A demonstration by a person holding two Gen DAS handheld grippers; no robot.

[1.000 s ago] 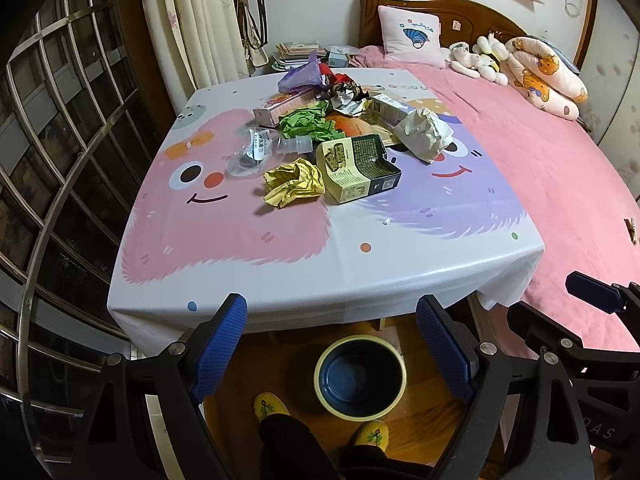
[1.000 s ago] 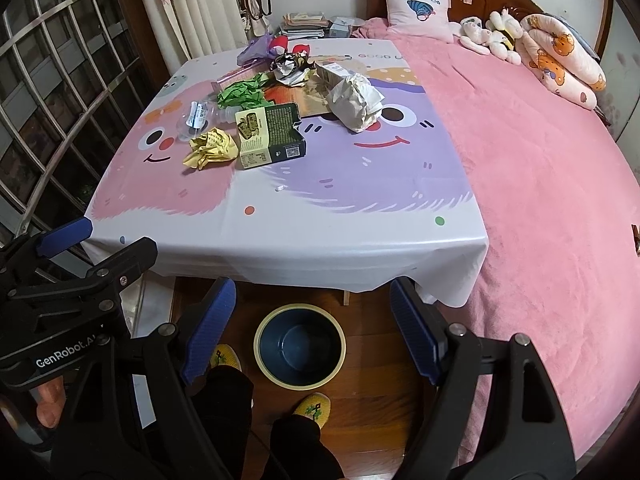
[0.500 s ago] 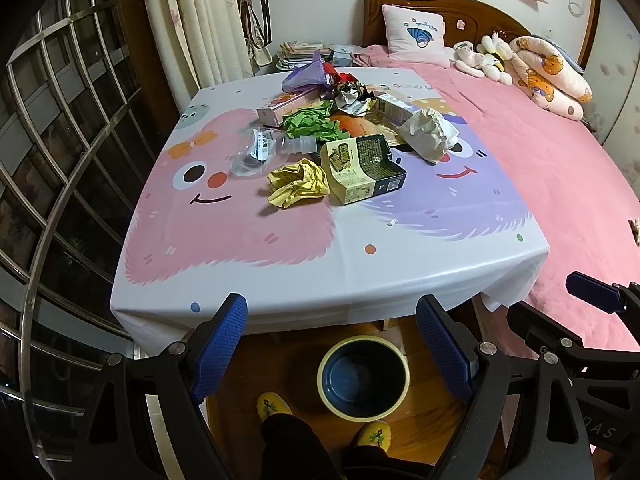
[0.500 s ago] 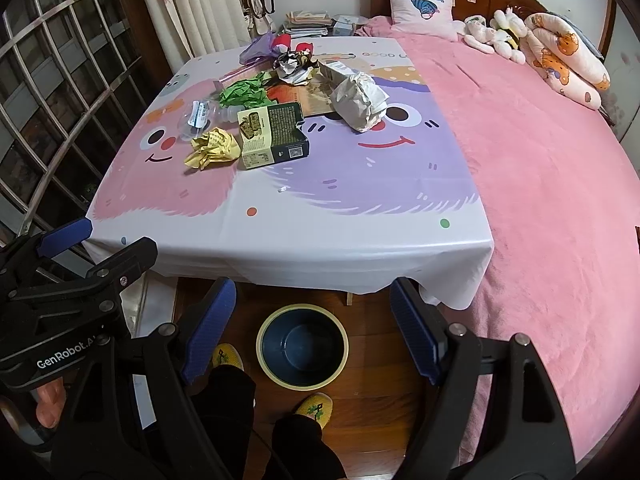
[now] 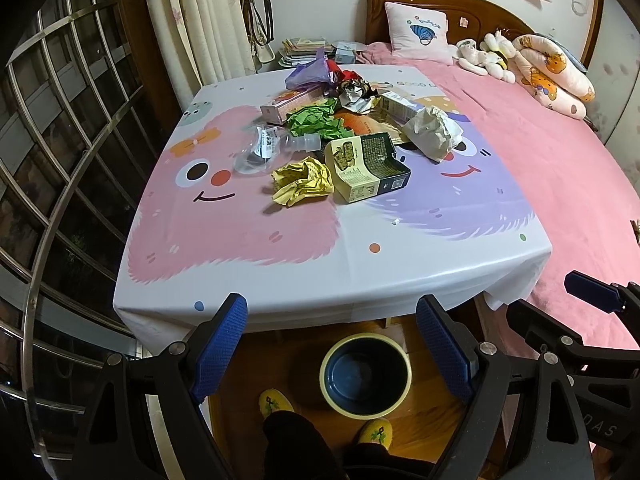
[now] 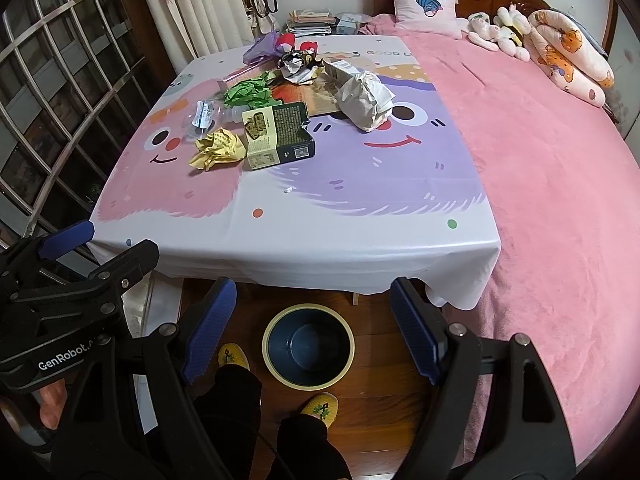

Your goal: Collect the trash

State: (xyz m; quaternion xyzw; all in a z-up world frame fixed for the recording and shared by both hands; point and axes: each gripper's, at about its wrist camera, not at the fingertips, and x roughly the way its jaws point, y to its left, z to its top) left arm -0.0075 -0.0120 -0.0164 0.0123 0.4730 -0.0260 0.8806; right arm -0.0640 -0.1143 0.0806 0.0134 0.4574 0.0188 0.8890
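We hold the left gripper (image 5: 332,344) and right gripper (image 6: 310,328) spread wide and empty, above the bin (image 5: 366,376) on the floor just before the table (image 5: 280,280). The trash lies mid-table and beyond: nearest, a yellow paper wad (image 5: 302,182) touching an opened carton (image 5: 368,166). We judge both light; the wad crushes, so pinch its bulk; the carton is stiffer, so take one wall. The near tabletop offers open approach; the cloth edge overhangs.
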